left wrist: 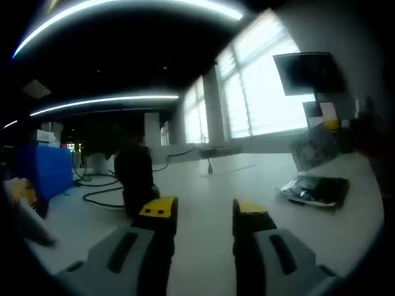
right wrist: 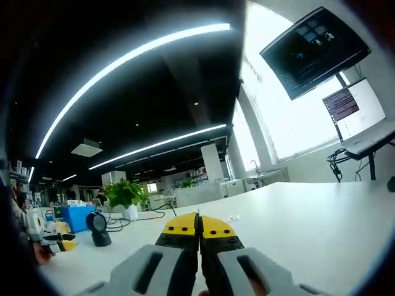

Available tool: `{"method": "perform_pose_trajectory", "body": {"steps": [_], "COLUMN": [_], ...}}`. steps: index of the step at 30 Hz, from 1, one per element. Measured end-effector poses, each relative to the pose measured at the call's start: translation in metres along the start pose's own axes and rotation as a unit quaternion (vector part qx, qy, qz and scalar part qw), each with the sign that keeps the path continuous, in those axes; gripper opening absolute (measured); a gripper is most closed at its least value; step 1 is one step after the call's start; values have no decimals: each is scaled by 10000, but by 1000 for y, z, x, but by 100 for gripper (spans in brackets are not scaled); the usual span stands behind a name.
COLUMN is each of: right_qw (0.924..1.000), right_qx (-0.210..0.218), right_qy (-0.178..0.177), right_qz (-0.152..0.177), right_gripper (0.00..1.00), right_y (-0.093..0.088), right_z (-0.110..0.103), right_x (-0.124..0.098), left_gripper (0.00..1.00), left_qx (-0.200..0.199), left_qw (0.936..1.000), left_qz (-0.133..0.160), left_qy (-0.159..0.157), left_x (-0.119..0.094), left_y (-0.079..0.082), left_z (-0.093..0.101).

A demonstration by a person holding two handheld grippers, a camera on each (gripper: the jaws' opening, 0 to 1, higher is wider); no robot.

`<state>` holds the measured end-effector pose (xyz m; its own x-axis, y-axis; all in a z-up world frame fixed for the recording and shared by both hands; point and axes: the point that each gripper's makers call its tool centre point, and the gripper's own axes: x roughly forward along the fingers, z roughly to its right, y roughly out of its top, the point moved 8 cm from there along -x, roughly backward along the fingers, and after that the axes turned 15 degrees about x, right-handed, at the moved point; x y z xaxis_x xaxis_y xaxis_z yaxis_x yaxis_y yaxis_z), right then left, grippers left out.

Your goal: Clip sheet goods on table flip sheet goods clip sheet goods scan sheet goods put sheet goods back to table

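A flat dark packet of sheet goods (left wrist: 315, 190) lies on the white table (left wrist: 203, 179), to the right of my left gripper (left wrist: 205, 213) and beyond it. My left gripper is open, its yellow-tipped jaws wide apart with only bare tabletop between them. In the right gripper view, my right gripper (right wrist: 199, 227) is shut above the table (right wrist: 308, 228), the yellow tips pressed together and nothing visible between them. A black scanner on a stand (left wrist: 134, 176) sits just beyond the left jaw, trailing a cable. It appears small at the far left as the scanner (right wrist: 99, 229).
A blue box (left wrist: 43, 169) stands at the left, and more packets (left wrist: 316, 147) lean at the back right. A dark monitor (right wrist: 315, 49) hangs above a lit screen (right wrist: 358, 108). A potted plant (right wrist: 125, 194) stands behind the scanner. A yellow-and-white object (right wrist: 55, 242) lies at the left edge.
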<state>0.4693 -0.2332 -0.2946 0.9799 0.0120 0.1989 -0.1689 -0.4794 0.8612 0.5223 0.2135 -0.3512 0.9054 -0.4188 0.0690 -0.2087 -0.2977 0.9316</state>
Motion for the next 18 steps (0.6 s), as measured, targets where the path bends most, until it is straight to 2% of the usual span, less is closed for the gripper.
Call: {"method": "perform_pose_trajectory", "body": {"steps": [4,10,12,18], "right_qw": [9994,9955,9939,9902], "right_qx": [-146,50,104,-241], "right_qy": [-292,-924,-1081,-1373], "right_qz": [147,200,179,-21], "right_gripper": [0,0,0,0], "right_y": [0,-4,-5,-11], "right_z": [16,48,58,75], "right_x": [-8,-18,-22,-31], "left_gripper": [28,28,28,28], "left_qx": [-41,-92,-96,-117], "left_qw": [10000,9999,9999,9999], "left_qz": [-8,3,0,-10], "left_qy": [24,56,53,57], "left_x": [0,-1,-1,-1], "left_y": [0,0,0,-1], "left_z": [-1,-2,-2,-2]}}
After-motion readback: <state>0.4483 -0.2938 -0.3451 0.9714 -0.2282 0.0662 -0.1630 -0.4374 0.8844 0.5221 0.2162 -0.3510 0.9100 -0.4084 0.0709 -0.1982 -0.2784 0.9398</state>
